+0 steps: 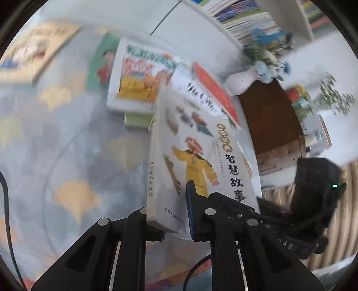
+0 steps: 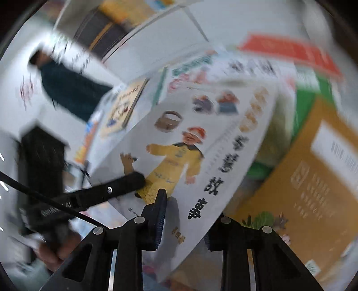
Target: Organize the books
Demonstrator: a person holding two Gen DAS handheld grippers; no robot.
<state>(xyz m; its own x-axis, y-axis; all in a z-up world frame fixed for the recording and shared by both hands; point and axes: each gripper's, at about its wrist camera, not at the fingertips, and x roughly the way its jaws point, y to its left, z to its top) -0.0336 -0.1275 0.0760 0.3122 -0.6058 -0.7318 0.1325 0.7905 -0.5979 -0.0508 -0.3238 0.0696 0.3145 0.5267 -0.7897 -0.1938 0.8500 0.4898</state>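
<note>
A white picture book with a yellow-robed figure and black characters on its cover hangs tilted above the rug. My left gripper is shut on the book's lower edge near the spine, blue pad on the cover. In the right wrist view the same book fills the middle, and my right gripper is shut on its lower edge, one finger over the cover and the other hidden behind it. The right gripper shows as a black body at the right. The left gripper reaches in from the left onto the cover.
A pile of books and a red-covered book lie on the patterned rug. A white shelf of books, a white vase and a brown table stand behind. An orange book lies at the right. A person in dark clothes stands far left.
</note>
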